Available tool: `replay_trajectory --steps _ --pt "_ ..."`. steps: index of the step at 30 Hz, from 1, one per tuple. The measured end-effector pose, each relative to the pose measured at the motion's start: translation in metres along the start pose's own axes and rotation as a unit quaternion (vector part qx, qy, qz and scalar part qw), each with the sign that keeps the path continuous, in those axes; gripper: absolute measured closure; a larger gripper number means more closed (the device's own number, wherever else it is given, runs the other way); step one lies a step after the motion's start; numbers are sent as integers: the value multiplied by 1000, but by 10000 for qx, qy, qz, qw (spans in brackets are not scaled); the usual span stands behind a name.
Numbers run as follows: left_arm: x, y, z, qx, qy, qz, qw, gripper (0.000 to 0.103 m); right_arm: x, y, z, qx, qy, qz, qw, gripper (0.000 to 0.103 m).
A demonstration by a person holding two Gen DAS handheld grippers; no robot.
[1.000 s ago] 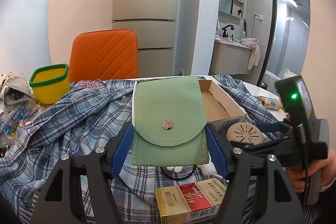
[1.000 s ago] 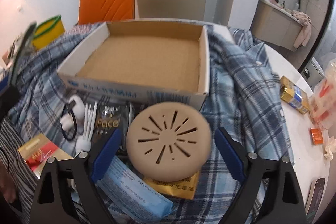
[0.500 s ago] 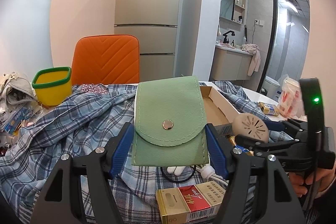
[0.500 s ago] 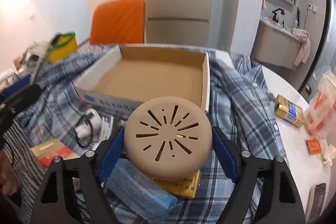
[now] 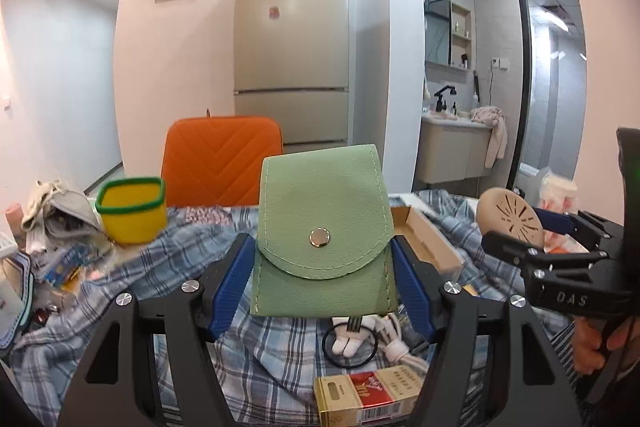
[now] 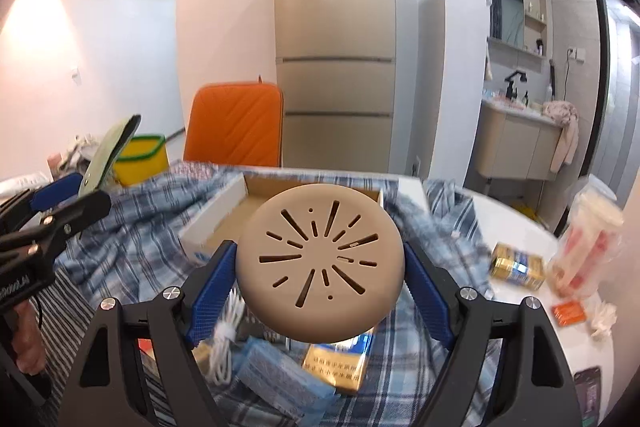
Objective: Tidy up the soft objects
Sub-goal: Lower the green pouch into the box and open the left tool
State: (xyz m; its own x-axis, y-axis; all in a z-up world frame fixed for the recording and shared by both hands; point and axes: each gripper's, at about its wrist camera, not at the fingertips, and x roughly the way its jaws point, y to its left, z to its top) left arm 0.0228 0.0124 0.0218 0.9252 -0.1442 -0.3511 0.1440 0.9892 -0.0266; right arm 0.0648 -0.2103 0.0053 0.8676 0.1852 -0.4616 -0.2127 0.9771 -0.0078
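The left claw [image 5: 323, 279] was clamped on a green pouch [image 5: 324, 241], its blue pads pressing the pouch's two side edges. The pouch stood upright between them, flap down and fastened with a silver snap [image 5: 319, 238], lifted clear of the plaid cloth [image 5: 132, 279] that covered the desk [image 6: 516, 227].

The right claw [image 6: 319, 281] was clamped on a round beige disc [image 6: 319, 263] cut with radiating slots, gripped at its left and right rim and also held up off the cloth. From the left camera that disc showed at the far right, with the person's hand [image 5: 596, 351] wrapped around the handle below it.

An open cardboard box [image 6: 240, 211] lay on the cloth just beyond both held things. Under the pouch lay a coiled white cable [image 5: 384, 343] with a black ring, and nearer still a red-and-gold cigarette pack [image 5: 368, 399]. Under the disc sat a blue packet [image 6: 280, 375] and a gold packet [image 6: 340, 363], touching each other.

A yellow bin with a green rim [image 5: 132, 209] stood at the left of the desk, an orange chair [image 5: 222, 163] behind it, and a beige fridge [image 5: 294, 39] against the wall.
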Motion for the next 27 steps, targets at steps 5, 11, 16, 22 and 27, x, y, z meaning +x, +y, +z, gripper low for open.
replay_trajectory --steps 5,11,16,22,27 --pt "-9 1 32 102 -357 124 9992 36 -14 2 41 -6 -362 -39 9993 19" --pt "17 -6 69 258 -513 155 9982 36 -8 8 88 77 -634 -169 9978 19" --pt "52 -2 85 91 -493 346 9981 36 16 6 113 360 -538 -145 9978 19" --pt "91 -3 81 287 -186 282 9990 36 60 -3 108 521 -267 -209 9981 19" --pt "128 8 59 101 455 167 9988 36 104 -5 79 407 296 -228 9985 19"
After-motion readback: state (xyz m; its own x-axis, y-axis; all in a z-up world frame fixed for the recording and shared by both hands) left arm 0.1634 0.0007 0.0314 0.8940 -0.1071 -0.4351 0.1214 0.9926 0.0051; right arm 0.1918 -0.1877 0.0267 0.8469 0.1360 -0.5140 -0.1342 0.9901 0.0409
